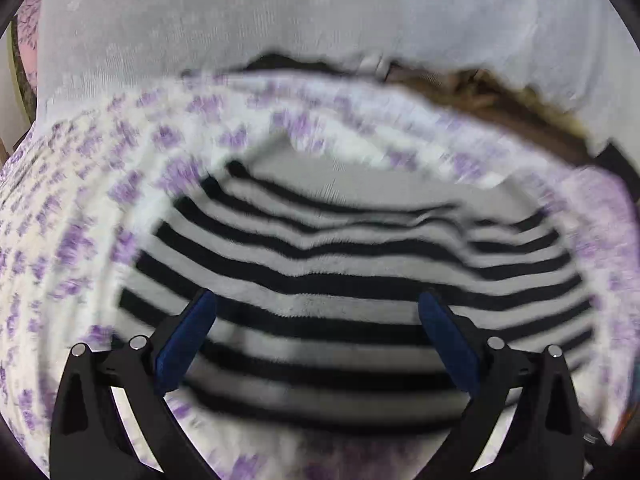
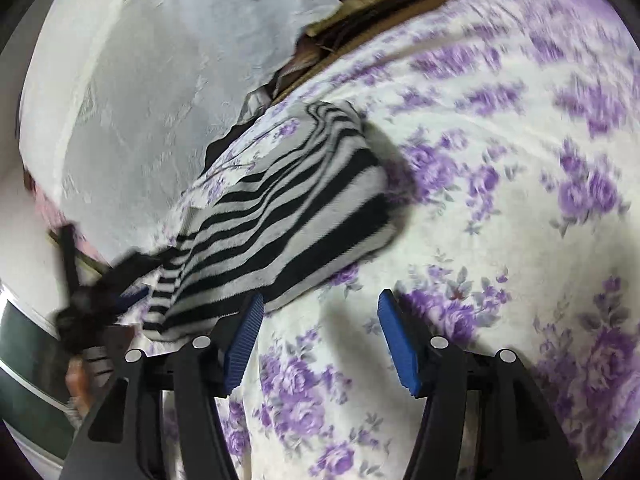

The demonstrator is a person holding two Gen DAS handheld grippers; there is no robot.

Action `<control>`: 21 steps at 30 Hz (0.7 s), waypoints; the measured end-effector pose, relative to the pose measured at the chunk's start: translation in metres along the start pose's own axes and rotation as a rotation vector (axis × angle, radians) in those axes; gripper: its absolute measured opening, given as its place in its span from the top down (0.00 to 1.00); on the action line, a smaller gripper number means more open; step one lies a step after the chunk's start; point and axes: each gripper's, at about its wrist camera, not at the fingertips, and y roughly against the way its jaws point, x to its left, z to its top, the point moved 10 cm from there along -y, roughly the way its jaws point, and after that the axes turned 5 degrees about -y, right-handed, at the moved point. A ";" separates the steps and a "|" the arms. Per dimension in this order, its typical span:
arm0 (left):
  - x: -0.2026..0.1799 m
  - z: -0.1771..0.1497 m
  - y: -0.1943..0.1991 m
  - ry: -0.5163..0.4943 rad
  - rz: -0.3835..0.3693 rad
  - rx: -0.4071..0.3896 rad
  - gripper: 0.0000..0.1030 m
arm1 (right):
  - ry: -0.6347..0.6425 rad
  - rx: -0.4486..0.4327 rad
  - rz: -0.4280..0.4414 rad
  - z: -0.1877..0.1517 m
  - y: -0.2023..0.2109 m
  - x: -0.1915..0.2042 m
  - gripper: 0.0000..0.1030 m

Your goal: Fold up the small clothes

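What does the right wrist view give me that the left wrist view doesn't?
Only the right wrist view shows the left gripper, blurred at the striped garment's lower left end, and the right gripper with open jaws over bare floral sheet. Only the left wrist view shows the left gripper's jaws wide open above the stripes, nothing held. Both show the garment on the sheet and the white cloth behind.

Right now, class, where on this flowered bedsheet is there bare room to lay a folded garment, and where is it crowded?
Free: the flowered sheet right of the striped garment, running to the picture's right edge, and the patch under the open right gripper. Crowded: the left side, where the striped garment lies beside the grey fabric and the left gripper hangs open above the stripes.
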 end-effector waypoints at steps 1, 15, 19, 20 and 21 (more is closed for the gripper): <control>0.000 -0.013 -0.027 -0.004 0.019 0.058 0.04 | -0.014 -0.001 0.010 0.002 -0.001 -0.001 0.42; 0.004 -0.027 -0.004 -0.007 -0.012 -0.013 0.04 | -0.342 -0.074 -0.007 0.054 -0.051 -0.002 0.40; 0.008 -0.022 0.009 0.006 0.008 -0.071 0.04 | -0.320 -0.166 -0.023 0.069 -0.063 0.004 0.49; 0.012 -0.016 0.014 0.027 0.004 -0.101 0.04 | -0.268 -0.194 -0.038 0.070 -0.067 0.006 0.51; 0.014 -0.012 0.015 0.042 0.008 -0.116 0.04 | -0.237 -0.197 -0.056 0.070 -0.071 0.006 0.53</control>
